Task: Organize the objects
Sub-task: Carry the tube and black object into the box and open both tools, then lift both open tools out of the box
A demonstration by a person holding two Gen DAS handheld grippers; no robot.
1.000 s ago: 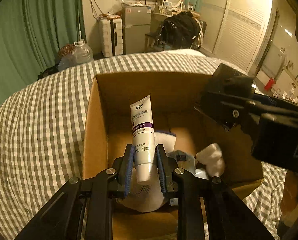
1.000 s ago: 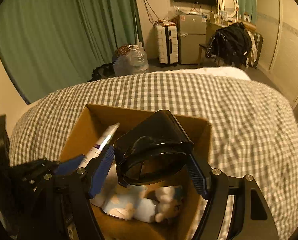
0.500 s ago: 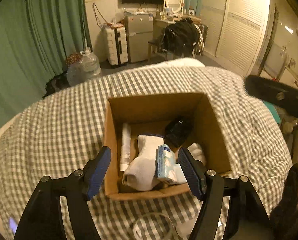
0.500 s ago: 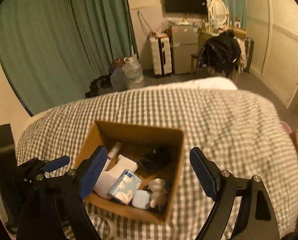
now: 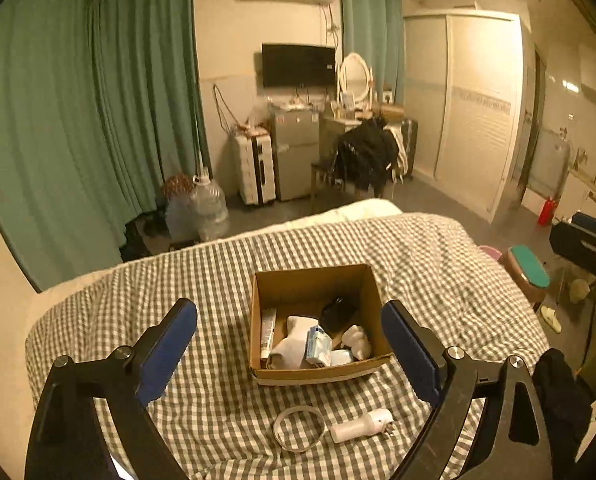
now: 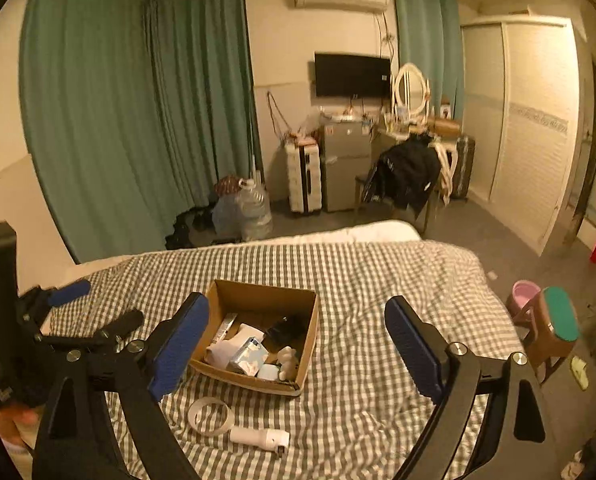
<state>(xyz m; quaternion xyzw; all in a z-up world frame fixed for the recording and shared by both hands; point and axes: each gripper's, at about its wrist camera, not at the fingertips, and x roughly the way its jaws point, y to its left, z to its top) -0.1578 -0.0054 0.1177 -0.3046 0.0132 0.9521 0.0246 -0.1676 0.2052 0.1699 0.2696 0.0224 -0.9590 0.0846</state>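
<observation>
A cardboard box stands on the checked bed; it also shows in the right wrist view. Inside lie a white tube, a white sock, a blue tissue pack, a black object and a small white toy. A clear tape ring and a white plug-like device lie on the bed in front of the box. My left gripper is open and empty, well back above the bed. My right gripper is open and empty too.
The left gripper shows at the left edge of the right wrist view. Beyond the bed are green curtains, water jugs, a small fridge, a chair with dark clothes and a stool at the right.
Both grippers let go of the tube and the black object into the box, opened, and pulled back and up, away from the box.
</observation>
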